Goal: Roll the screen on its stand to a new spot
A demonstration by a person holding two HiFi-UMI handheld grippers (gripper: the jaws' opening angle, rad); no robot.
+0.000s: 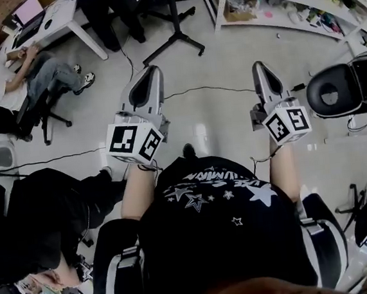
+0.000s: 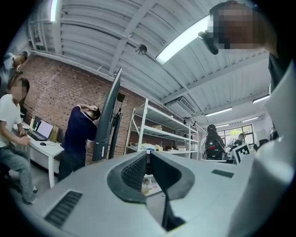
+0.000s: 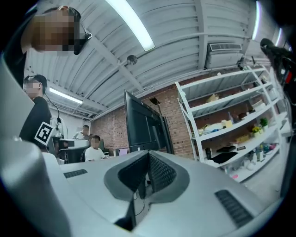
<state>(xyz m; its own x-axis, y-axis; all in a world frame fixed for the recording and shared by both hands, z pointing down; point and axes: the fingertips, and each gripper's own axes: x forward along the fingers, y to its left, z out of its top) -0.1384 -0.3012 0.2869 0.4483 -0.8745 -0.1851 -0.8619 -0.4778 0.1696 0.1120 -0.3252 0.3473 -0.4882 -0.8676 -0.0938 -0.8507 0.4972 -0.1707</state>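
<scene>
Left gripper [image 1: 154, 69] and right gripper [image 1: 257, 66], jaws pressed together on nothing, point toward the screen [image 3: 138, 121] and its stand [image 1: 175, 39] at twelve o'clock.

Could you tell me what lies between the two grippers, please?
Head view: only floor and a thin black cable between left gripper and right gripper.
</scene>
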